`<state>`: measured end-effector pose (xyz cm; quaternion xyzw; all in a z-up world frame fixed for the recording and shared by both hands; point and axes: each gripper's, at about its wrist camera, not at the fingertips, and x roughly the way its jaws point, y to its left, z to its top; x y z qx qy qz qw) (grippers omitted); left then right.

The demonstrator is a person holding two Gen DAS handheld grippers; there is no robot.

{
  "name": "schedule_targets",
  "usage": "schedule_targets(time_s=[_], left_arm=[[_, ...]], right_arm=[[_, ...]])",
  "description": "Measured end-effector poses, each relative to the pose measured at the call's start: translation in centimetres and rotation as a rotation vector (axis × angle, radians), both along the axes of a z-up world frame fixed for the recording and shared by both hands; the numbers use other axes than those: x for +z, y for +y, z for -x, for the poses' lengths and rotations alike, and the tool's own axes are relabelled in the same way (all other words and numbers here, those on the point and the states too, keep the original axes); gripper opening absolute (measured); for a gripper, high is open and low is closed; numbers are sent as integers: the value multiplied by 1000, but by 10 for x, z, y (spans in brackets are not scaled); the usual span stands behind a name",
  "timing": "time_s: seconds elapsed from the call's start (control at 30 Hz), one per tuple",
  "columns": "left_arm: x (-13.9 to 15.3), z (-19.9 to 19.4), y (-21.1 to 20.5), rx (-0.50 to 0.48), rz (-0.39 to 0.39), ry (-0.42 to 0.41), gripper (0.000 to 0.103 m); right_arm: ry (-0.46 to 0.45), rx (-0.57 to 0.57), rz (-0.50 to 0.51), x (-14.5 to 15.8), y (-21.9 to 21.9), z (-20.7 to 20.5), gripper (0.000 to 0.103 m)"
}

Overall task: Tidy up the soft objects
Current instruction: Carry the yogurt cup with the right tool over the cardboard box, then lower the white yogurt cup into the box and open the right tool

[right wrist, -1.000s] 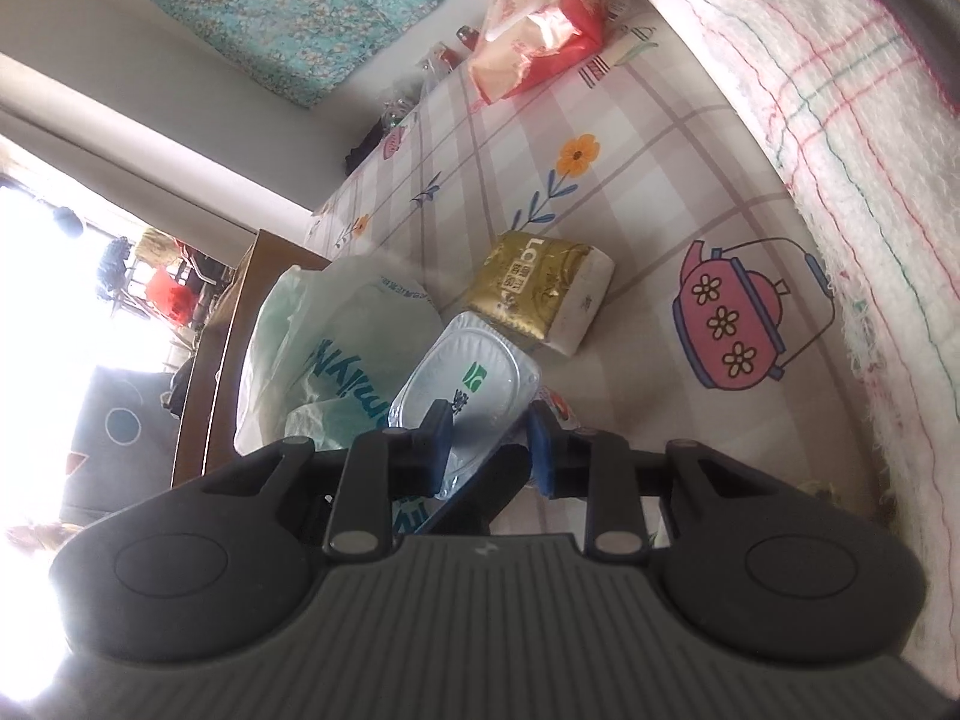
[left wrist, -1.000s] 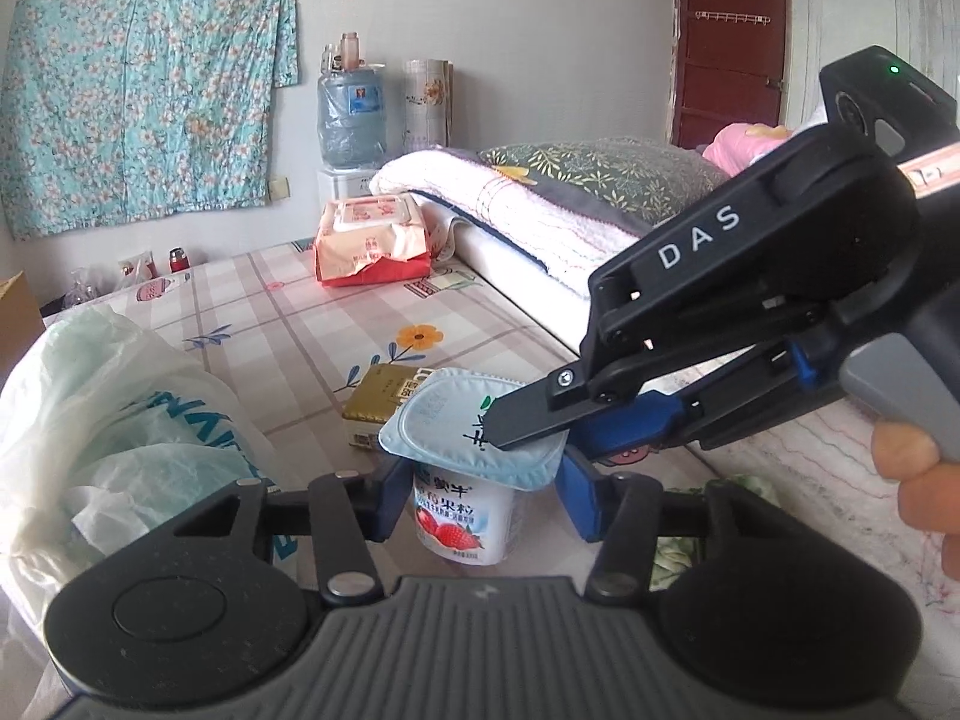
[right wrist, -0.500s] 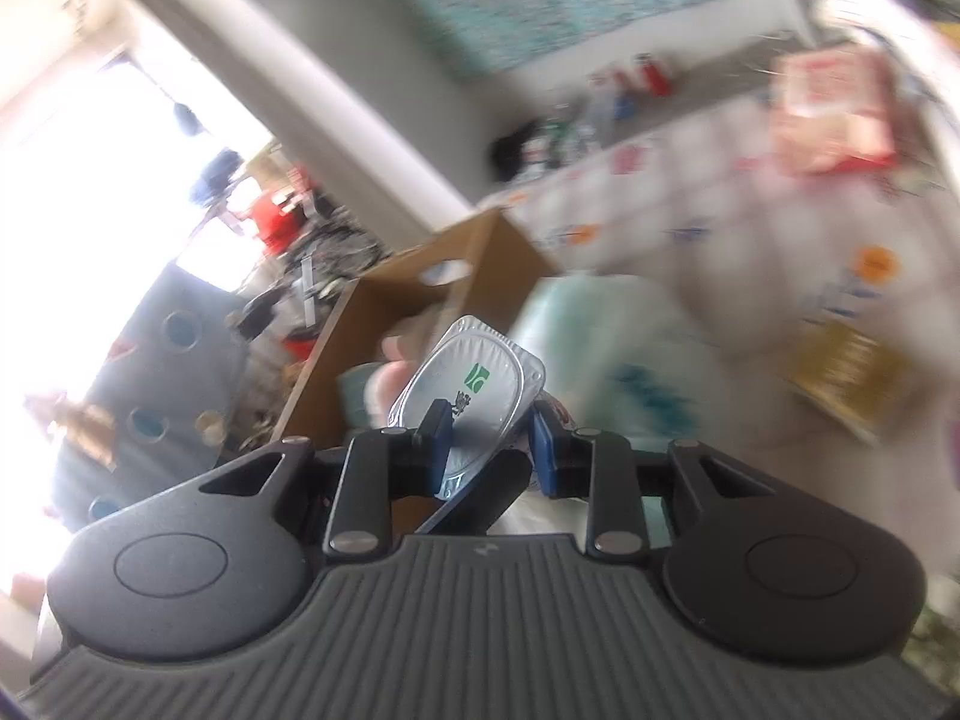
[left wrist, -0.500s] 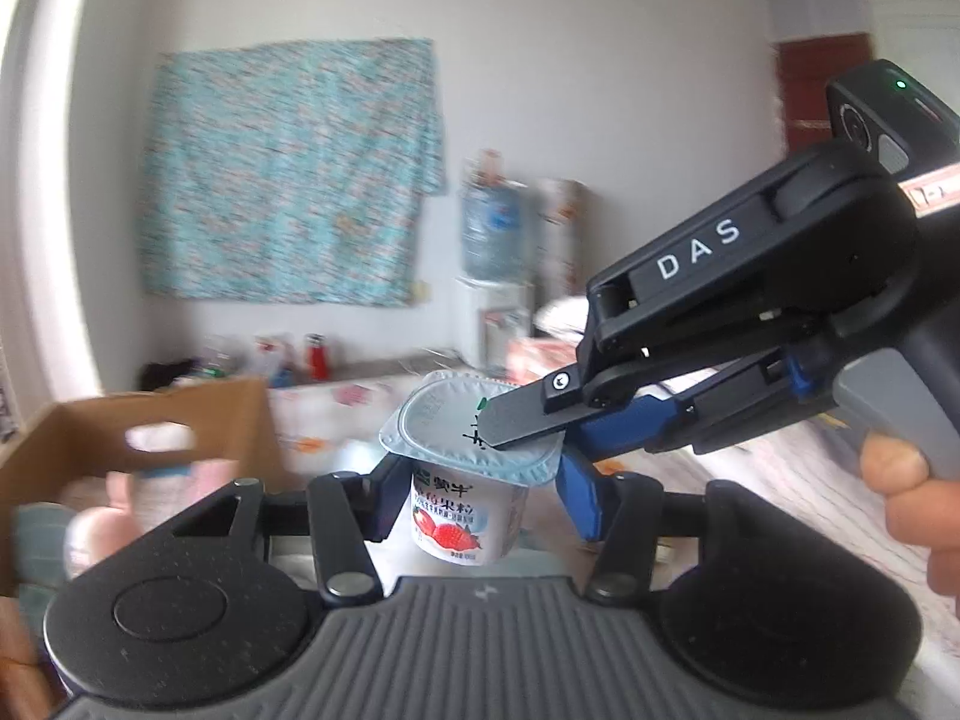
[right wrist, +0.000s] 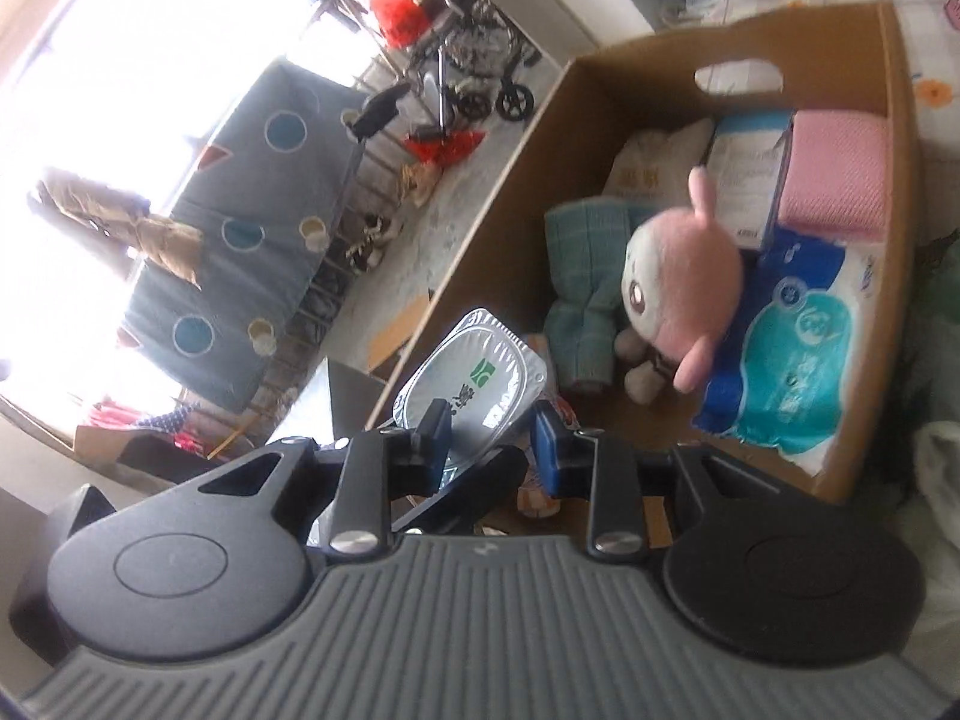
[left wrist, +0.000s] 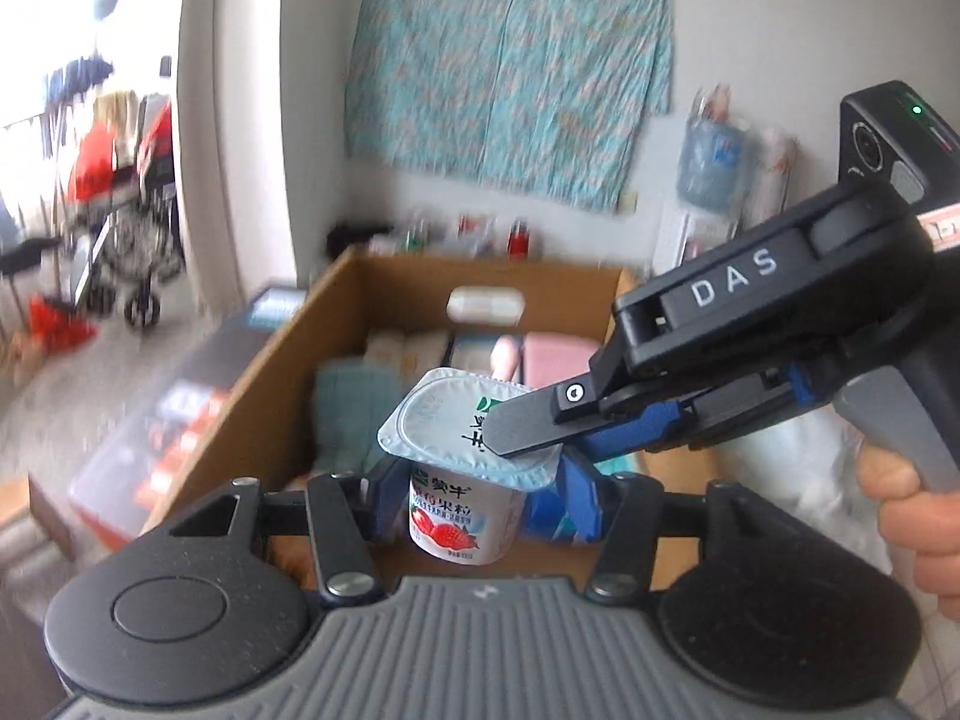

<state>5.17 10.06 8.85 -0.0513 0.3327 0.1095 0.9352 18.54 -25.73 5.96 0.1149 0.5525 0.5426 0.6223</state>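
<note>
A strawberry yogurt cup (left wrist: 465, 498) with a foil lid (right wrist: 474, 384) is held in the air by both grippers, over the near end of an open cardboard box (left wrist: 282, 372). My left gripper (left wrist: 474, 501) is shut on the cup's body. My right gripper (right wrist: 489, 438) is shut on the lid's rim, and one of its fingers (left wrist: 528, 429) lies across the lid. The box (right wrist: 528, 138) holds a pink plush toy (right wrist: 684, 288), a teal towel (right wrist: 585, 276), a pink cloth (right wrist: 834, 180) and a blue tissue pack (right wrist: 798, 348).
A boxed item (right wrist: 750, 174) stands at the back of the box. A patterned cloth (left wrist: 510, 60) hangs on the wall. A wheelchair (right wrist: 474, 66) and a grey spotted sofa (right wrist: 252, 216) stand on the floor to the left. A water bottle (left wrist: 714, 150) is at the right.
Both grippers have carried the yogurt cup from the tablecloth leftwards to above the cardboard box. The grip on the cup is unchanged.
</note>
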Motion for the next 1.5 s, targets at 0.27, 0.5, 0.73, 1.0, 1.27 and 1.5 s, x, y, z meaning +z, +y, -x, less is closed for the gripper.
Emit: schedule_targets(time_s=[0.27, 0.5, 0.73, 1.0, 1.27, 1.5], left_arm=[[-26, 3, 40, 5, 161, 146, 54], [-29, 15, 51, -33, 71, 125, 59], [-29, 23, 61, -19, 92, 118, 59], [-8, 54, 73, 2, 77, 32, 64], [4, 70, 89, 33, 120, -35, 68], [16, 50, 34, -171, 168, -115, 89]], right_arm=[[113, 73, 144, -48, 29, 15, 29], [65, 84, 168, -48, 35, 12, 29], [56, 35, 195, -50, 35, -2, 30], [74, 60, 241, -66, 41, -1, 33], [88, 34, 144, -51, 21, -6, 35], [-88, -99, 16, 10, -76, -6, 51]])
